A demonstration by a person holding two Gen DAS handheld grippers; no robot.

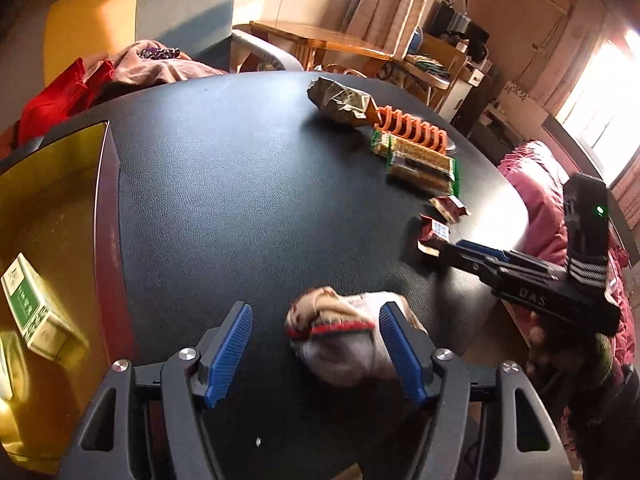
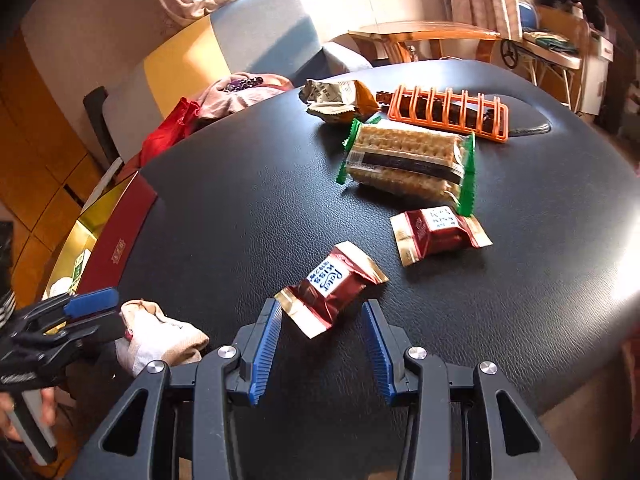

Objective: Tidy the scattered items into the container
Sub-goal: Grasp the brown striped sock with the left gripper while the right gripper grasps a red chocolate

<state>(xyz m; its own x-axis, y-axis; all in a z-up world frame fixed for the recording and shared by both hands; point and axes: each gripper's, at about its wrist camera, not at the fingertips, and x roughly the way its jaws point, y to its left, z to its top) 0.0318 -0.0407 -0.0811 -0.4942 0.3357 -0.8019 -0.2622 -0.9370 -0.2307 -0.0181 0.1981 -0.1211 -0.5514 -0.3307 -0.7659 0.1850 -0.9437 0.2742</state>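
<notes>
— How should the step in hand be done well?

— The rolled sock (image 1: 340, 332) is best taken across its middle, the left gripper (image 1: 316, 354) being lowered until both blue pads flank the bundle before any squeeze is applied; a grip on the loose edge alone would likely let it unroll. The same is advised for the red candy packet (image 2: 330, 286), which should be centred between the pads, not caught by a foil tail.

— And the grippers?

— The left gripper is seen spread wide, nothing held, its right pad just beside or touching the sock, which lies on the black desk (image 1: 240, 180). The right gripper (image 2: 320, 346) is likewise parted and empty, the packet's near end lying between its tips at 12 o'clock. A second packet (image 2: 438, 236), crackers (image 2: 408, 162) and an orange rack (image 2: 450, 114) are seen farther off. The gold-lined box (image 1: 52, 216) is placed at 9 o'clock of the left gripper.
</notes>
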